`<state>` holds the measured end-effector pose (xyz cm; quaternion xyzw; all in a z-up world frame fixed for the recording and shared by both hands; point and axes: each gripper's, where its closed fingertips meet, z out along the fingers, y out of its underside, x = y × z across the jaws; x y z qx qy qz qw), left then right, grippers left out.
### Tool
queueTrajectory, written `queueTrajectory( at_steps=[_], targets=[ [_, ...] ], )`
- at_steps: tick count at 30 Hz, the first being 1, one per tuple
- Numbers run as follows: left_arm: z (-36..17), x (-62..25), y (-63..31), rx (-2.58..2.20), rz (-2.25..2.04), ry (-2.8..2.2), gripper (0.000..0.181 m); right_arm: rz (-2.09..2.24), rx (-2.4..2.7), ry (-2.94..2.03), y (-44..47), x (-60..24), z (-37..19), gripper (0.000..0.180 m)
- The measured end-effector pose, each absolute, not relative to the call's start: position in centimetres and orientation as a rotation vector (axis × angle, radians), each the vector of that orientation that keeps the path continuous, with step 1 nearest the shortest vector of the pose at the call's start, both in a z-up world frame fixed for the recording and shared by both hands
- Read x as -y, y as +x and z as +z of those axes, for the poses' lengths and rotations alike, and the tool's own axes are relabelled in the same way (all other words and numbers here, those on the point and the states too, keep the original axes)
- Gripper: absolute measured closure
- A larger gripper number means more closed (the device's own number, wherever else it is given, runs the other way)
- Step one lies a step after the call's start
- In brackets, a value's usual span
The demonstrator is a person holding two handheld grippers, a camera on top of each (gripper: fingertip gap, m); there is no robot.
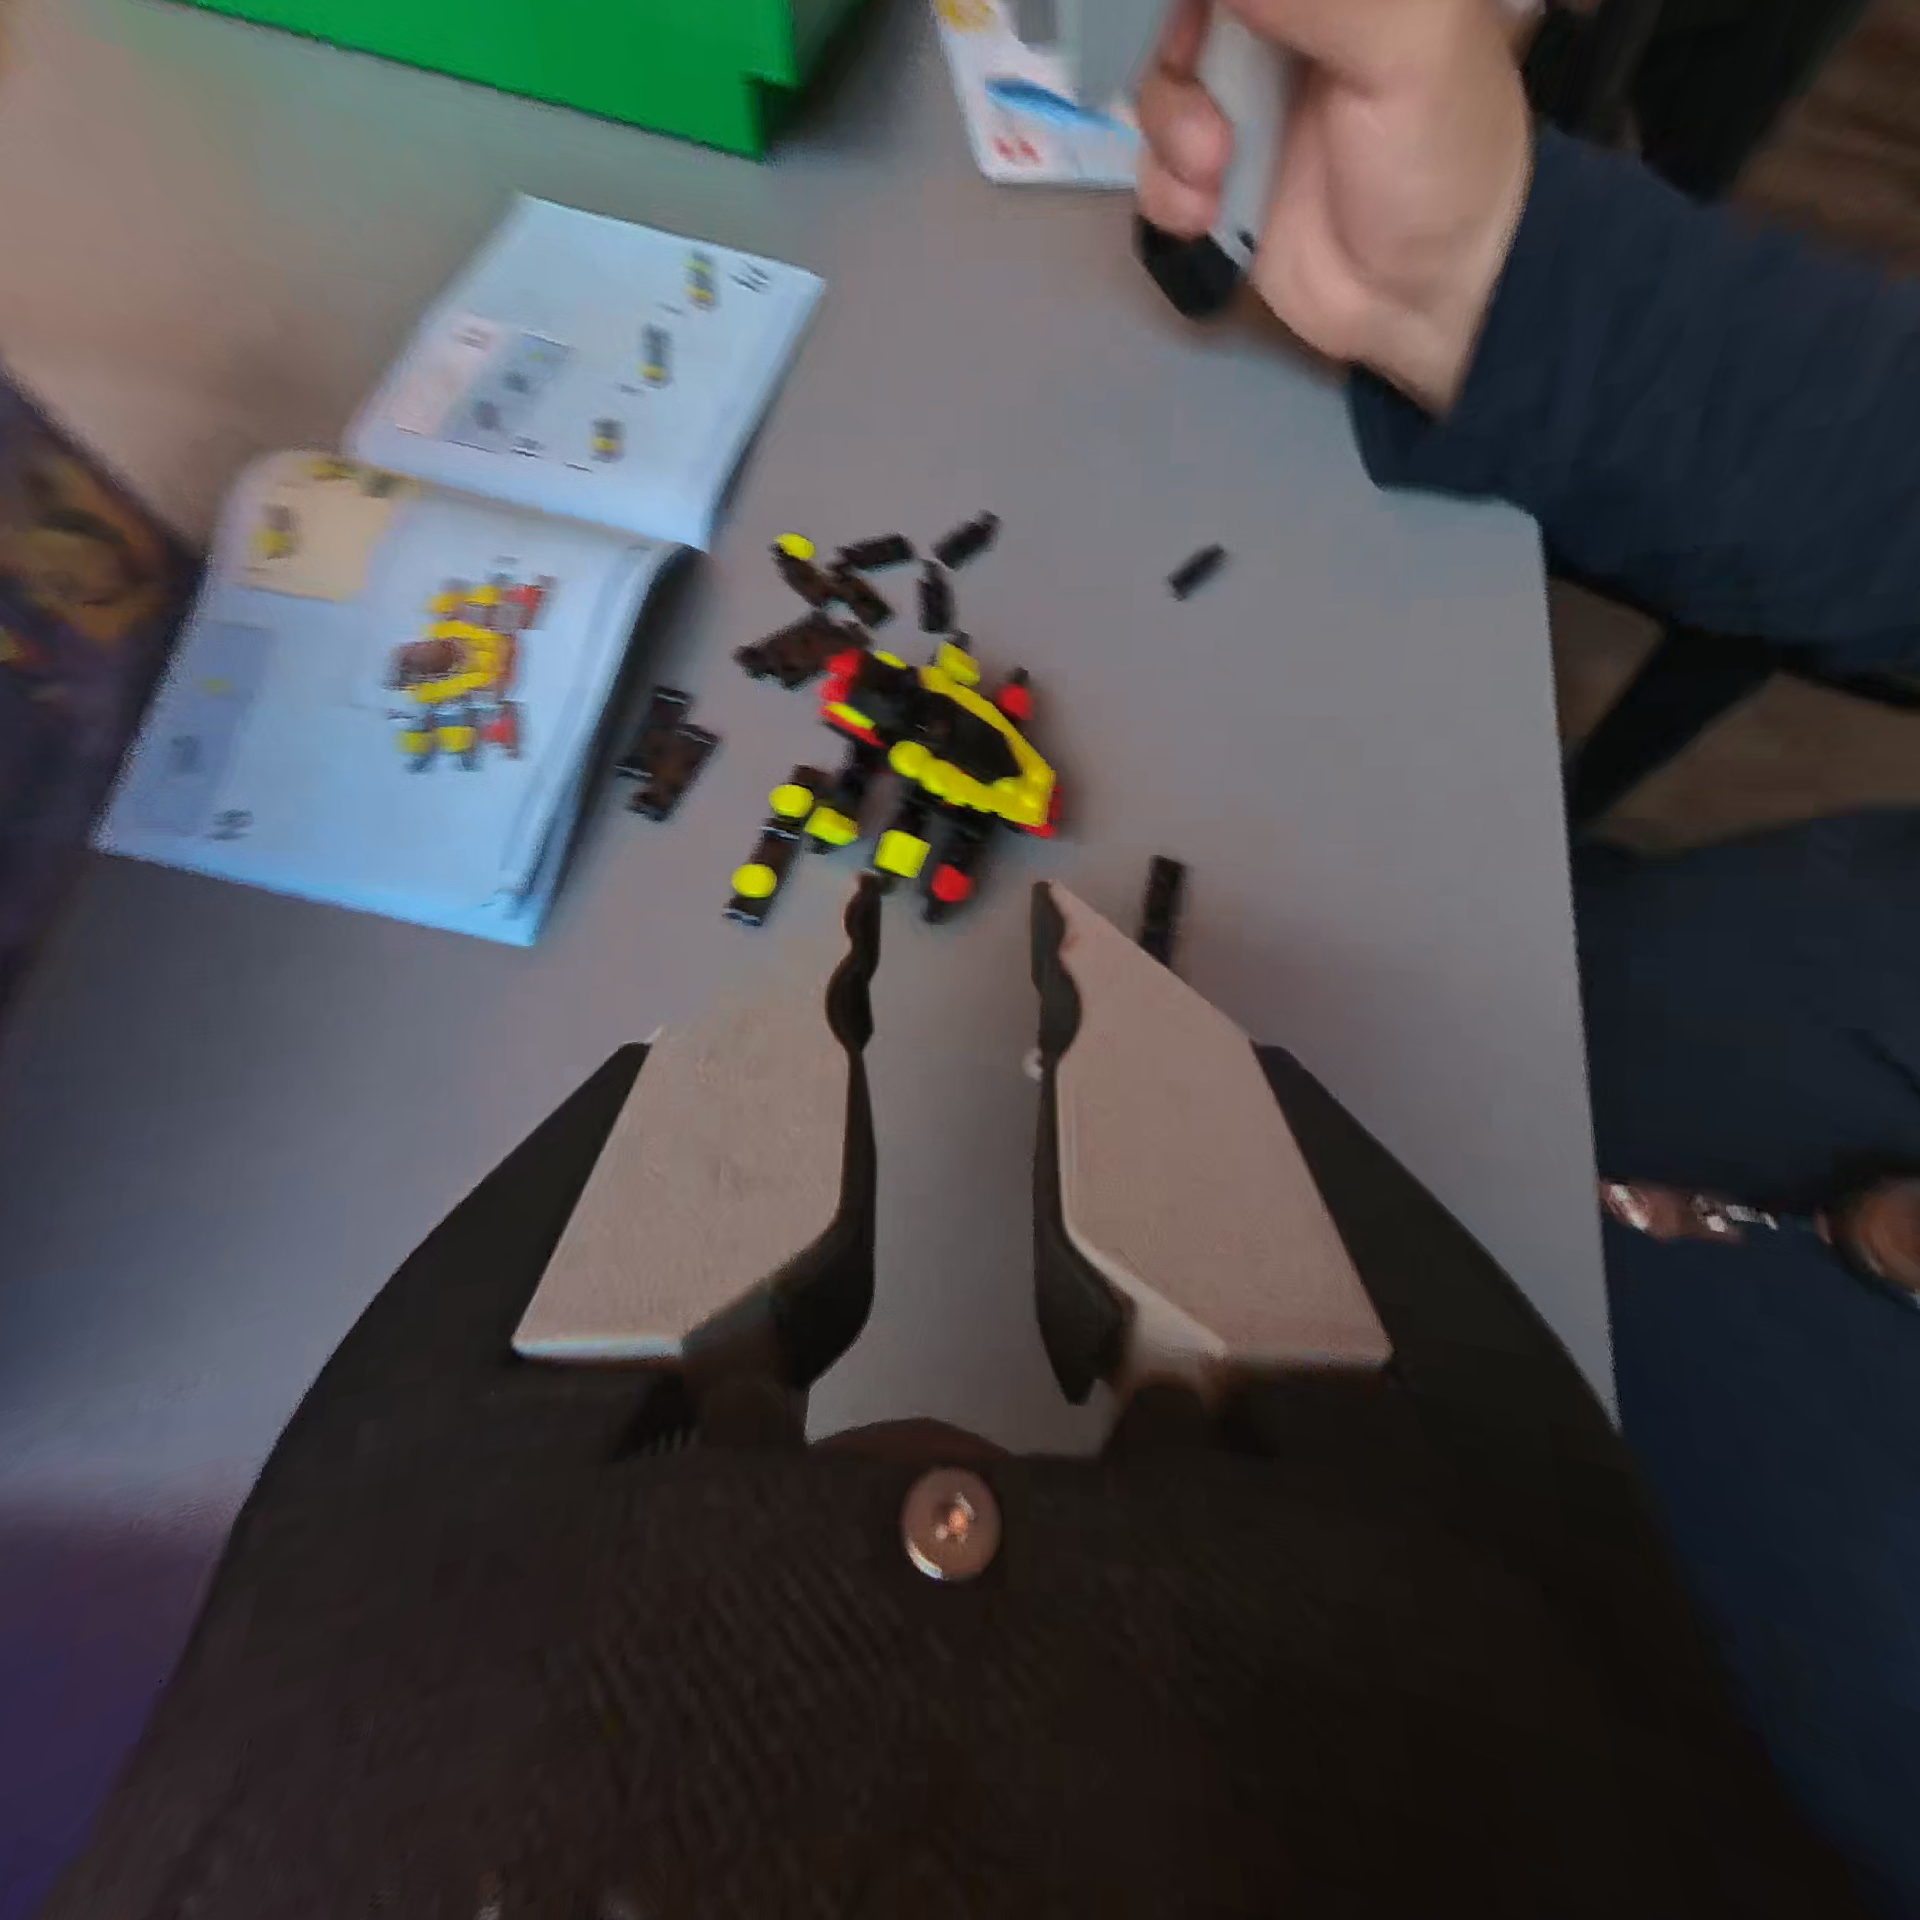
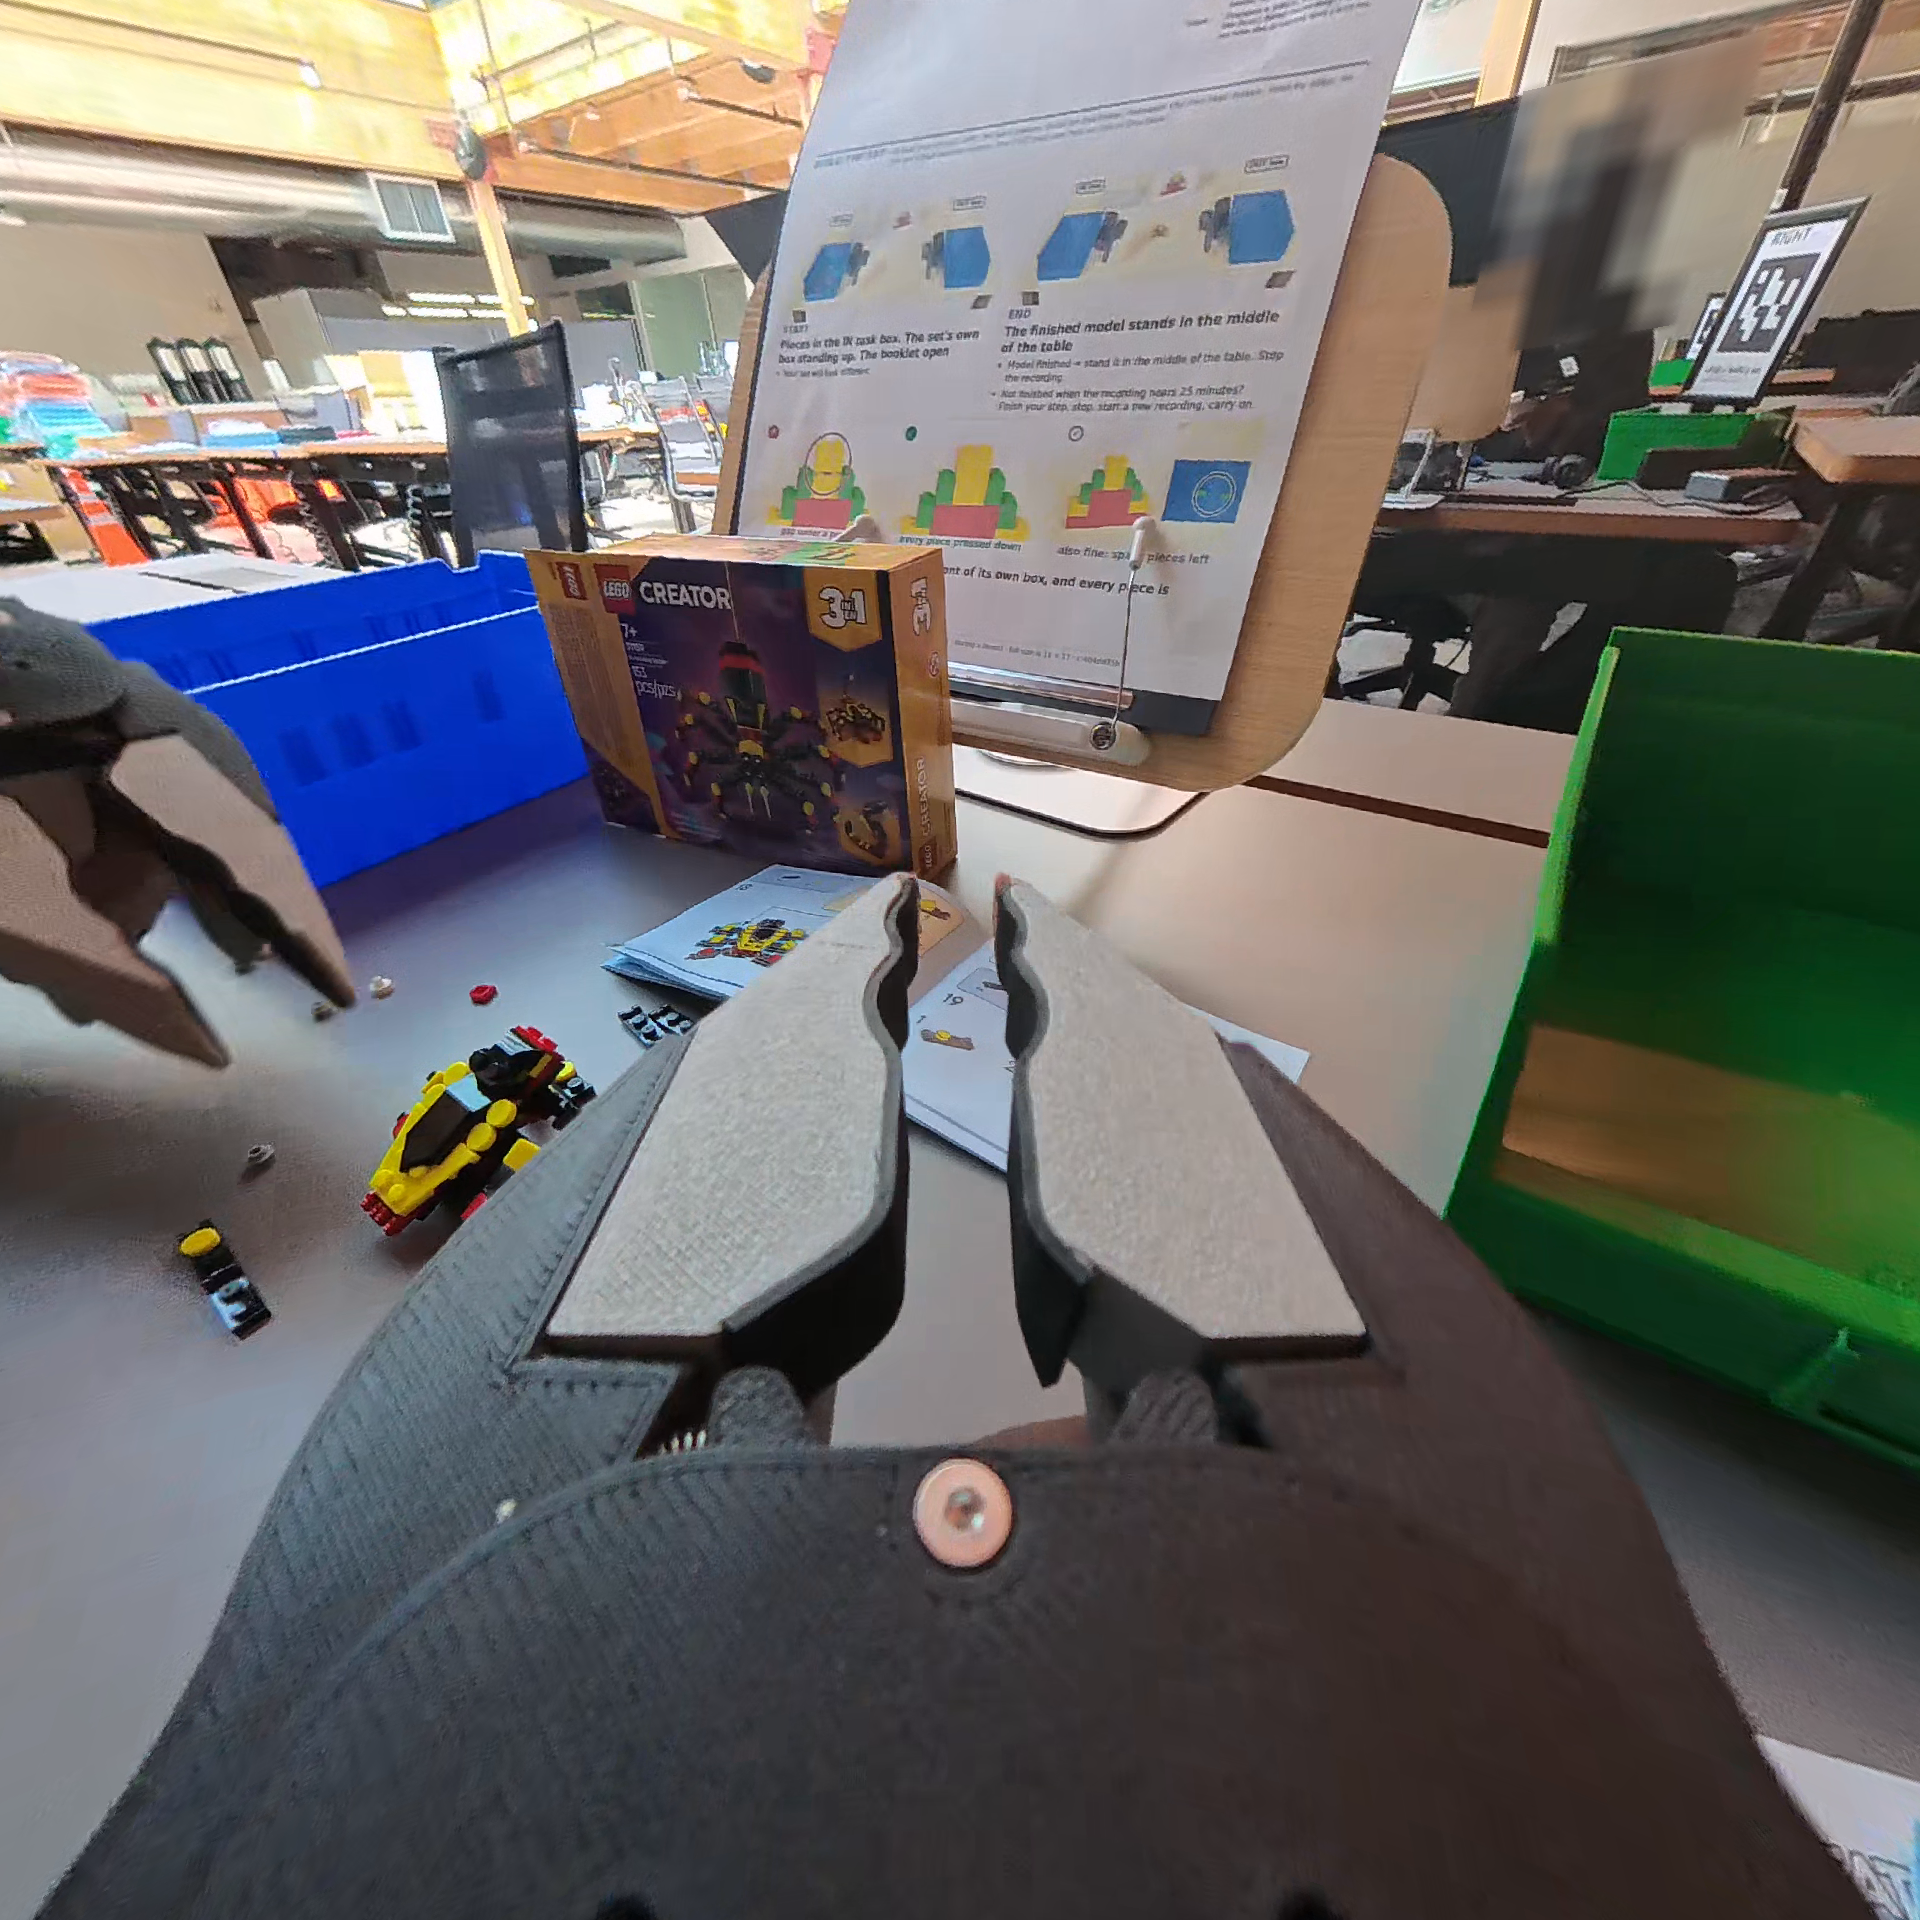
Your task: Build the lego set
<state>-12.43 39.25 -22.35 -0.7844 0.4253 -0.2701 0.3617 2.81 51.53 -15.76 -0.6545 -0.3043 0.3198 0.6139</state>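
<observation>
A partly built yellow, black and red lego model lies on the grey table; it also shows in the right wrist view. Loose black and yellow pieces lie around it. My left gripper is open and empty, held above the table just short of the model; it also shows at the left of the right wrist view. My right gripper is open by a narrow gap and empty, held above the open instruction booklet. The booklet also shows in the left wrist view.
The set's box stands upright behind the booklet. A blue bin is at the back left, a green bin at the right. A stand with an instruction sheet is at the back. A hand with a dark sleeve holds the other gripper. There is about 20 cm between the tips of the two grippers.
</observation>
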Motion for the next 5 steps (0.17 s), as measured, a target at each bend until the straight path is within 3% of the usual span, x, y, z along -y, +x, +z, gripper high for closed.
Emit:
queueTrajectory(
  at_steps=[1, 5],
  targets=[
    [-21.8, -40.2, -13.1, -1.017, -0.681, -2.02, 0.156, 0.734, 0.708, -1.514, 2.7, -51.5, -15.9, 0.168],
    [-22.3, -41.5, -14.8, -0.903, -0.647, -2.091, 0.155, 0.697, 0.749, -1.53, 2.2, -51.5, -16.4, 0.169]
  ],
)
